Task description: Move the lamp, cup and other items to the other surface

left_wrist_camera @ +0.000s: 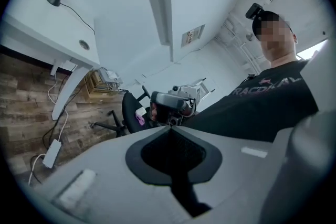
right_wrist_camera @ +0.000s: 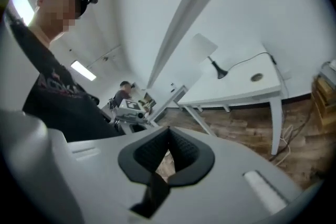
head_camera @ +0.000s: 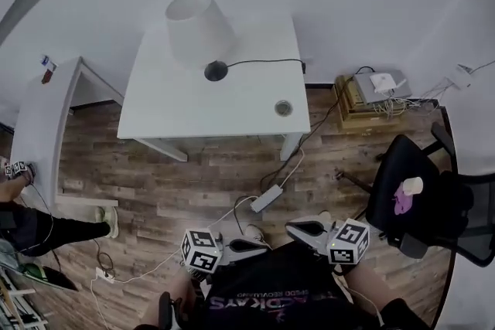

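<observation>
Jaws of the left gripper (left_wrist_camera: 168,127) and the right gripper (right_wrist_camera: 168,129) were pressed together on nothing, both held close to the person's body. At twelve o'clock stood the white counter (head_camera: 178,108), well apart from both. The lamp (head_camera: 199,31) sat by its far edge, and the cup (head_camera: 283,108) at four o'clock from the lamp's base. No item seemed lifted yet. The next move likely called for reaching out, parting one pair of jaws, and closing them on the lamp or the cup.
</observation>
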A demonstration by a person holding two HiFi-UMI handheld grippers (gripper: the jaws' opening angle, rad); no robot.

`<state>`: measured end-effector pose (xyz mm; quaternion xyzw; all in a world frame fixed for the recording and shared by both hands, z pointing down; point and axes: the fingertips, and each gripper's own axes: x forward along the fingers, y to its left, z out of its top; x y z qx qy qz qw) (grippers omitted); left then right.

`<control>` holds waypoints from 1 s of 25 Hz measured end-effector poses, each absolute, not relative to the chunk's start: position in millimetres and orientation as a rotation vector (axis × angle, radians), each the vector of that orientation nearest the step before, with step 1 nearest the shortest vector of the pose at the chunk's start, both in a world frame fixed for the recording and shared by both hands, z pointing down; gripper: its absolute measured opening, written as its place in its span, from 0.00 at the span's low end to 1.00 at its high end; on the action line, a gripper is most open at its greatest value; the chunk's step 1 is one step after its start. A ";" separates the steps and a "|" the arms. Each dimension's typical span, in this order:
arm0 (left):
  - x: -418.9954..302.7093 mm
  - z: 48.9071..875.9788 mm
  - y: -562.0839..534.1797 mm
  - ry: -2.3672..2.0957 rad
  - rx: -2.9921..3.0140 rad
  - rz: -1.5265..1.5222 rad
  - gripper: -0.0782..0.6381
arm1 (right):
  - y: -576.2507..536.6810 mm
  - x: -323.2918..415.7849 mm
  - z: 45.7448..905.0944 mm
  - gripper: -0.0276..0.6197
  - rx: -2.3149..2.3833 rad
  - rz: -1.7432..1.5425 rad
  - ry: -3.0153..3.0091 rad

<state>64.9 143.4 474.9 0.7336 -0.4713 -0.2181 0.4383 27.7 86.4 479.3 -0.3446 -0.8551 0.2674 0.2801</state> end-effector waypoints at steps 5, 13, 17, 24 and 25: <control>49.7 464.9 171.2 -1.267 1.840 -0.620 0.11 | 155.8 24.9 472.7 0.05 -1.090 0.543 -2.243; 6.1 464.2 197.2 -1.537 1.745 -0.700 0.11 | 159.7 -17.8 470.0 0.05 -0.937 0.510 -2.311; -22.0 468.1 210.8 -1.716 1.587 -0.770 0.11 | 170.7 -17.9 478.5 0.05 -0.915 0.471 -2.278; -15.9 478.1 216.8 -1.723 1.560 -0.773 0.11 | 174.6 -12.6 483.4 0.05 -0.929 0.519 -2.250; -15.5 477.5 218.1 -1.730 1.560 -0.768 0.11 | 177.1 -11.7 483.6 0.05 -0.939 0.511 -2.248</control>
